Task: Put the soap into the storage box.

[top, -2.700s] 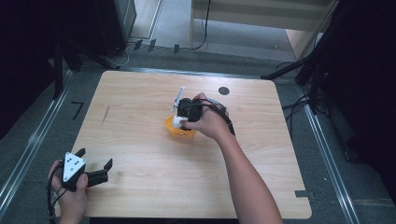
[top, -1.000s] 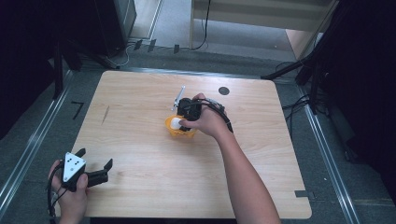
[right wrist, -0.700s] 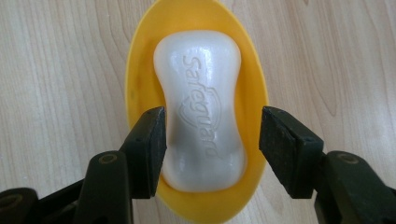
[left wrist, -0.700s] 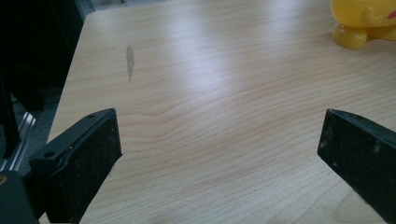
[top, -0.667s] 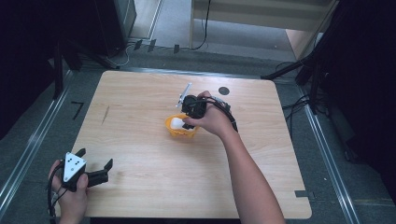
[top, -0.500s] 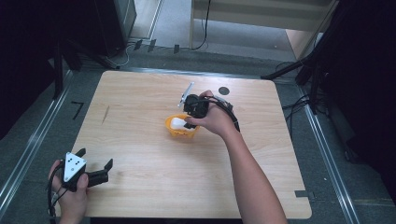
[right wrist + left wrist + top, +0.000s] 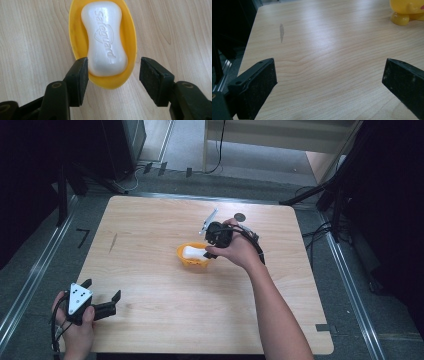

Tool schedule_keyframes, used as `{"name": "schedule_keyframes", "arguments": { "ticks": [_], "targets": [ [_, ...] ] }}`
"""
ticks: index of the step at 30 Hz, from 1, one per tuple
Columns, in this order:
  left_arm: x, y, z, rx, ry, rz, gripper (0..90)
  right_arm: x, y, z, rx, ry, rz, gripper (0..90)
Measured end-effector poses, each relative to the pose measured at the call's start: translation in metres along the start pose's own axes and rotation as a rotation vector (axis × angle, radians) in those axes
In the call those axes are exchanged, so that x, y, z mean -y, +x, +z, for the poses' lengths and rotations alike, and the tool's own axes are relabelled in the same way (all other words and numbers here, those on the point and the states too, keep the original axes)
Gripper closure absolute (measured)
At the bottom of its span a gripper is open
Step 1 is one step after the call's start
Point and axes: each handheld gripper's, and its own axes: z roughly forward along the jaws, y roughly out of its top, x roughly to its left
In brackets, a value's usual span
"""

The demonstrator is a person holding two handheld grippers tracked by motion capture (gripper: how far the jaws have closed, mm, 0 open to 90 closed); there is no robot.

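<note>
Resting in the yellow soap dish (image 7: 75,32) at mid-counter (image 7: 150,230) is a white soap bar (image 7: 105,37), embossed side up. The right gripper (image 7: 112,80) is held just above the dish's near end, its jaws having just been opening and now parted past the dish rim, nothing clamped. Risk: a jaw may clip the rim as the gripper is lifted away — the light dish could be tipped and the bar slid out. The left gripper (image 7: 102,302) is parked wide, empty, at the near left corner. Partly cut off: the dish's feet (image 7: 398,18); its underside is hidden.
</note>
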Motion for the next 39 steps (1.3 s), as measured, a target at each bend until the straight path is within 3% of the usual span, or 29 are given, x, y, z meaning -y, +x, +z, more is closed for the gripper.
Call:
{"name": "schedule_keyframes", "arguments": {
  "ticks": [16, 23, 30, 33, 39],
  "targets": [
    [0.0, 0.0, 0.0, -0.001, 0.001, -0.002, 0.0, 0.037, 0.0, -0.007, 0.007, -0.034, 0.082, 36.3],
    [0.0, 0.0, 0.0, -0.001, 0.002, -0.001, 0.0, 0.05, 0.002, -0.01, 0.013, -0.05, 0.121, 28.8],
    [0.0, 0.0, 0.0, -0.001, 0.001, -0.003, 0.0, 0.065, 0.006, -0.012, 0.066, -0.076, 0.174, 13.9],
    [0.0, 0.0, 0.0, -0.001, 0.001, -0.003, 0.0, 0.071, 0.01, -0.012, 0.135, -0.075, 0.174, 13.6],
    [0.0, 0.0, 0.0, -0.002, 0.003, -0.002, 0.0, 0.085, 0.014, -0.014, 0.127, -0.089, 0.213, 13.1]
  ]
}}
